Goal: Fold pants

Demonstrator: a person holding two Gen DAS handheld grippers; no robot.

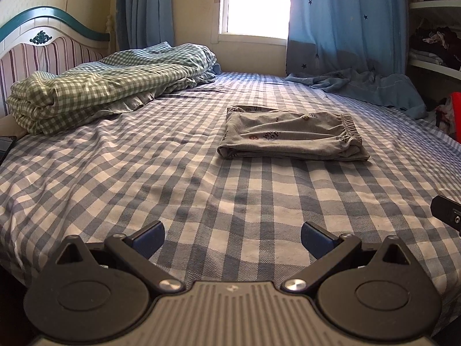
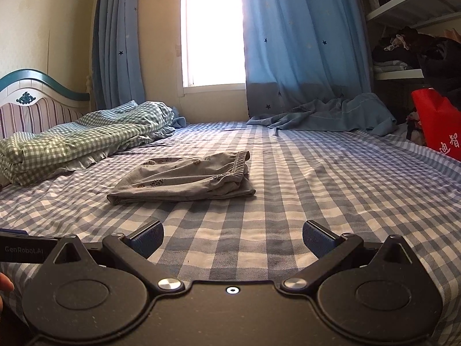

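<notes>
Grey printed pants lie folded into a compact rectangle on the blue checked bed sheet, waistband to the right. In the right wrist view the same pants sit left of centre on the sheet. My left gripper is open, well short of the pants, with nothing between its blue pads. My right gripper is open too, holding nothing, low over the sheet near the bed's front edge. A black part of the right gripper shows at the left view's right edge, and the left gripper body at the right view's left edge.
A green checked duvet is bundled at the left by the striped headboard. Blue cloth lies crumpled at the far right under the curtain. A red bag and shelves with clothes stand at the right. A fingertip shows at the left edge.
</notes>
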